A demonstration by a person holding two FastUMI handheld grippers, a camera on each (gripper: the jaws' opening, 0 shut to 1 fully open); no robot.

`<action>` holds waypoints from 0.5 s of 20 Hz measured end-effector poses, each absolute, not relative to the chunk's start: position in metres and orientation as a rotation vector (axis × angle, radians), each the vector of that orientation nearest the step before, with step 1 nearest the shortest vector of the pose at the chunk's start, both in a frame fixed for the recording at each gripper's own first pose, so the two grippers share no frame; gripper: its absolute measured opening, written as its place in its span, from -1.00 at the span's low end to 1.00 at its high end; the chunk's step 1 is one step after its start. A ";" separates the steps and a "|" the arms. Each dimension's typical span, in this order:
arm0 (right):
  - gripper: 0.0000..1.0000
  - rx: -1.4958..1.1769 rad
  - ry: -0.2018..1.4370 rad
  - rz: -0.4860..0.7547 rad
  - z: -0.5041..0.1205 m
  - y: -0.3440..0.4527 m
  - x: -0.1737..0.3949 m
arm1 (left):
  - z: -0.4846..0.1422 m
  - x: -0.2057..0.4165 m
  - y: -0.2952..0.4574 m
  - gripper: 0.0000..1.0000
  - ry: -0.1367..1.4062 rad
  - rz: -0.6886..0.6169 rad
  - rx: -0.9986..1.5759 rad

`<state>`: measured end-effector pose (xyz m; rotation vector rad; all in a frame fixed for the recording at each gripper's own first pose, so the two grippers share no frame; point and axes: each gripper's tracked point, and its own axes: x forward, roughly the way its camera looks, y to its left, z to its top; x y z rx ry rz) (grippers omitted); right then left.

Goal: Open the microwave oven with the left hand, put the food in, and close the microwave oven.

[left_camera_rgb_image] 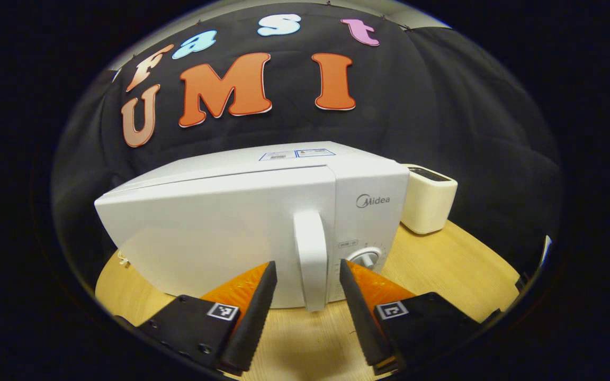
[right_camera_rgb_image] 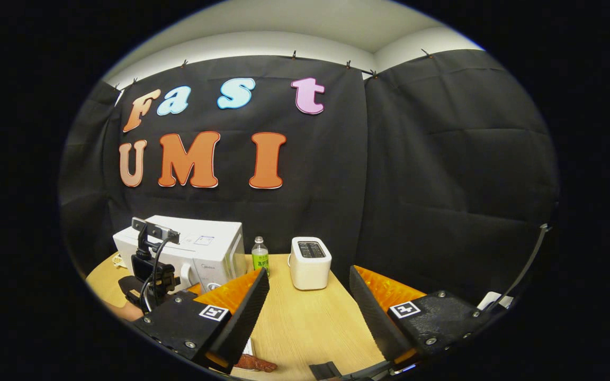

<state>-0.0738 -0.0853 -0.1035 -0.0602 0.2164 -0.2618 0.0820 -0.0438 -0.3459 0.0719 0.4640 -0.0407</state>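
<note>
We see the left gripper point(left_camera_rgb_image: 307, 278) lined up on the microwave point(left_camera_rgb_image: 241, 227), its 2 fingers spread apart with the upright door handle point(left_camera_rgb_image: 310, 259) standing in the gap between them. From the left gripper view we cannot tell whether either finger touches the handle yet; nothing is clamped. The door looks fully shut, so in our judgement the opening step is only starting.

The microwave sits on the wooden worktop point(left_camera_rgb_image: 442, 275), with a dial point(left_camera_rgb_image: 367, 258) just right of the handle and a white toaster point(left_camera_rgb_image: 428, 198) beside the oven on that side. In the right gripper view the right gripper point(right_camera_rgb_image: 310, 286) hangs well back from the oven, fingers wide apart and holding nothing. Near that gripper, at the worktop's close edge, lies a reddish-brown piece of food point(right_camera_rgb_image: 254, 363), partly hidden behind 1 finger; we take it for the item to go inside. A small green-labelled bottle point(right_camera_rgb_image: 260, 255) stands between the microwave and the toaster.

We judge the handle to be stiff, smooth plastic, so the place to hold is across its middle, squarely from both sides, to keep it from slipping. The door should swing on its left hinge, and the oven looks heavy enough to stay put under a steady pull. The food looks soft and light; a gentle pinch around its middle should do.
</note>
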 end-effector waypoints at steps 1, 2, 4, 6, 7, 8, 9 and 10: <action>0.90 -0.066 0.217 -0.266 -0.103 -0.087 -0.075 | -0.345 0.086 -0.045 0.39 0.456 -0.037 0.069; 0.89 -0.074 0.220 -0.268 -0.104 -0.087 -0.076 | -0.346 0.086 -0.042 0.22 0.455 -0.035 0.074; 0.90 -0.089 0.228 -0.271 -0.106 -0.089 -0.078 | -0.347 0.088 -0.043 0.22 0.455 -0.025 0.078; 0.89 -0.096 0.234 -0.272 -0.107 -0.091 -0.078 | -0.351 0.091 -0.054 0.22 0.463 -0.036 0.081; 0.90 -0.095 0.240 -0.269 -0.109 -0.092 -0.078 | -0.351 0.089 -0.055 -0.05 0.480 -0.027 0.104; 0.89 -0.094 0.245 -0.264 -0.110 -0.092 -0.078 | -0.353 0.089 -0.054 -0.31 0.483 -0.007 0.116; 0.89 -0.095 0.248 -0.260 -0.111 -0.092 -0.077 | -0.348 0.088 -0.053 -0.37 0.481 0.009 0.108; 0.89 -0.098 0.252 -0.258 -0.112 -0.093 -0.077 | -0.351 0.092 -0.053 -0.46 0.470 0.018 0.095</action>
